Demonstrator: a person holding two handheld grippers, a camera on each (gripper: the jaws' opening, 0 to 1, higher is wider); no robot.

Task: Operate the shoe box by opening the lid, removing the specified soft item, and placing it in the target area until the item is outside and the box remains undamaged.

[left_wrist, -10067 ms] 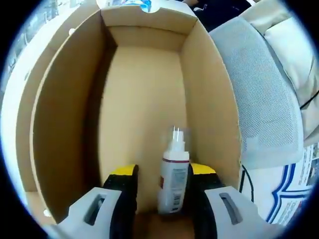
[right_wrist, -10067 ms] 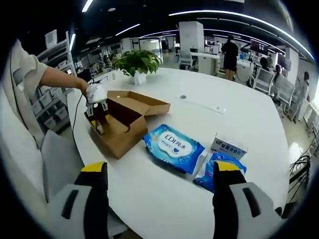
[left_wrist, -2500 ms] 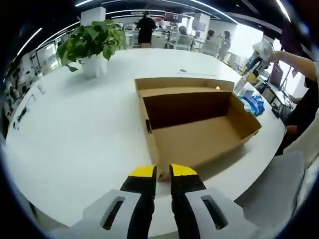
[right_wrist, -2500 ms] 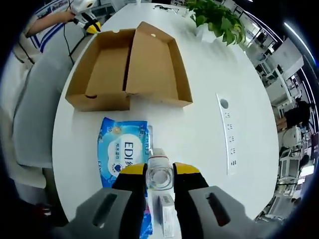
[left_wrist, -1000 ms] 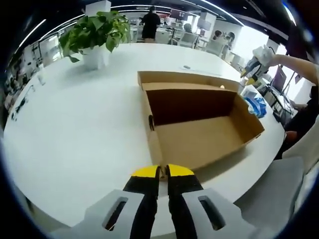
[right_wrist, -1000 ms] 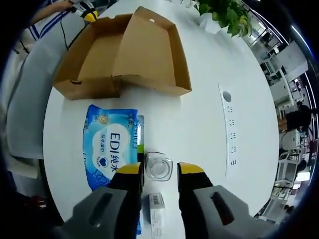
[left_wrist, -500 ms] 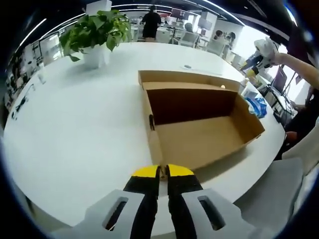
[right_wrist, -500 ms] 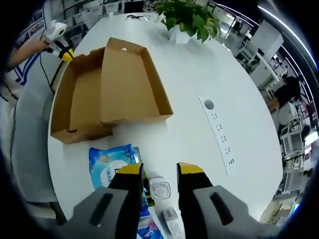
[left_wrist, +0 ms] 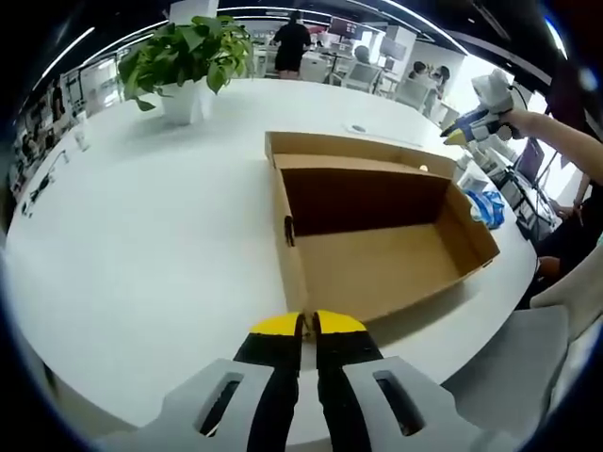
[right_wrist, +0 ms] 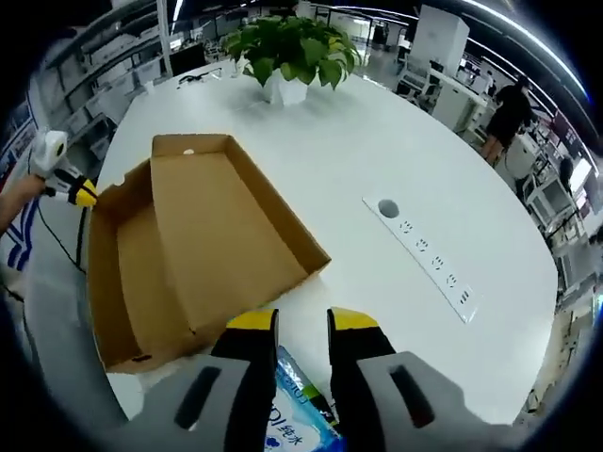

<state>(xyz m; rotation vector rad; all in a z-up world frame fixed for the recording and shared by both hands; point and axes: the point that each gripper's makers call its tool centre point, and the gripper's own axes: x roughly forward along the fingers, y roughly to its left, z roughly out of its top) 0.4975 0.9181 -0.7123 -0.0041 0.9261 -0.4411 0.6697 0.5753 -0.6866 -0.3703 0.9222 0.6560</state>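
Observation:
The brown cardboard shoe box (left_wrist: 377,268) lies open and empty on the white table (left_wrist: 141,226), its lid (left_wrist: 349,151) folded back on the far side. My left gripper (left_wrist: 303,325) is shut on the box's near corner. The right gripper view has the same box (right_wrist: 137,273) with its lid (right_wrist: 236,221) spread beside it, and the left gripper (right_wrist: 64,186) sits at its far left corner. My right gripper (right_wrist: 301,325) hovers open above the table with nothing between its jaws. A blue wipes pack (right_wrist: 294,400) lies just under it. The right gripper (left_wrist: 476,113), held by a hand, hangs beyond the box.
A potted plant (right_wrist: 292,47) stands at the table's far side, also seen as the plant (left_wrist: 184,61) at the upper left. A white power strip (right_wrist: 424,250) lies to the right. Blue packs (left_wrist: 485,202) lie past the box's right end. Grey chairs (left_wrist: 509,367) ring the table.
The right gripper has risen and tilted up from the small bottle, which has left its view; its jaws stay apart. The left gripper stays shut at the box corner.

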